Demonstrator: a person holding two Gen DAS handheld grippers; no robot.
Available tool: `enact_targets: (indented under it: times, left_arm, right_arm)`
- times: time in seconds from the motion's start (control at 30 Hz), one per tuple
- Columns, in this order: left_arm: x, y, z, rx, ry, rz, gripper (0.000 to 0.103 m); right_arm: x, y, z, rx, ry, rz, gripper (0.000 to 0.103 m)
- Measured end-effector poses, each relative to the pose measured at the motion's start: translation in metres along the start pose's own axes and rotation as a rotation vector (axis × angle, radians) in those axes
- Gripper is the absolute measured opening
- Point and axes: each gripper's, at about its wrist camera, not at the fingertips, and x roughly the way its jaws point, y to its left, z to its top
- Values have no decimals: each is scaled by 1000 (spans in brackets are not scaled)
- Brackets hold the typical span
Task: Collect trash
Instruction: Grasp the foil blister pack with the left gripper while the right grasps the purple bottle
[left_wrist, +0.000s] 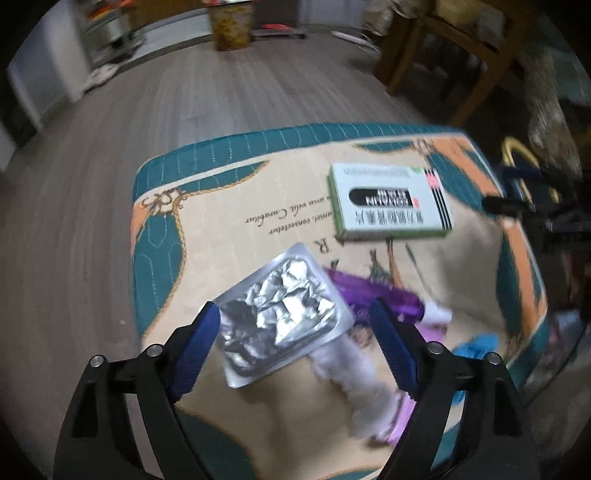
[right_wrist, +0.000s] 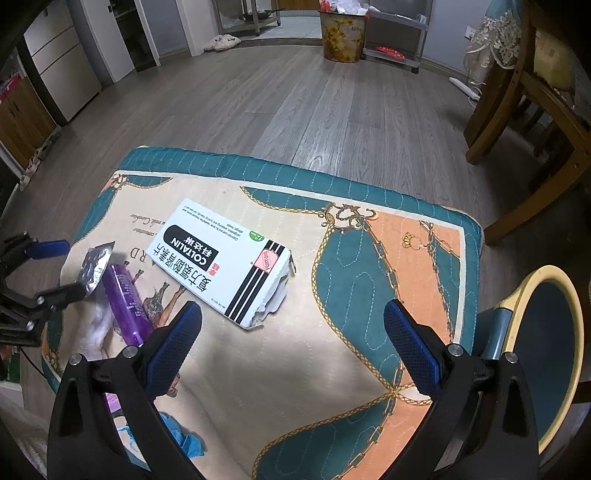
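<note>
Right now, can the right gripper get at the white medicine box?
Probably yes. The right gripper is open with nothing between its fingers, and the medicine box lies flat on the cushion just ahead, nothing lying between them.

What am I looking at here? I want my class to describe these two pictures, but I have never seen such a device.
There is no robot. A person holds a two-finger tool in each hand, and a wide-angle camera on each tool looks along its blue-padded fingers. One picture comes from the left hand-held gripper, the other from the right hand-held gripper. Both look down on a patterned quilted cloth. On it lie a white medicine box torn at one end, a purple tube and white cotton fluff. A crumpled foil blister pack sits between the left fingers, but they stand wider than it, so it is not gripped. The right one is open and empty.
</note>
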Motion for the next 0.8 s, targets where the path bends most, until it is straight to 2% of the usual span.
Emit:
enact_targets:
  times: [0.13,0.37,0.47,0.5,0.53,0.57,0.6,0.63,0.8]
  left_arm:
    - [0,10,-5,78,11,36,92]
    - [23,-4,-13,195,82,35,92]
    - [32,-16,-14,247,86,72,91]
    - [34,-20,-14,264,82,82,84]
    - [35,-22,-13,273,82,86,65]
    - [36,-22,-11,275,82,111,58]
    - [34,-21,-9,272,69,126,46]
    - [31,-19,-7,263,58,124,39]
    - [10,-1,10,145,-26,118,17]
  right_arm:
    - [-1,-1,-2,-4,4,4,97]
    - [0,-2,-3,-8,12,10,97]
    - [3,-3,-3,-3,17,5,97]
    - [4,-3,-3,1,18,8,97]
    - [5,-3,-3,2,20,10,97]
    - [5,-3,-3,1,22,10,97]
    - [6,-2,-4,-3,23,10,97]
    - [6,-2,-4,-7,22,12,97]
    - [4,8,-3,-31,1,57,97]
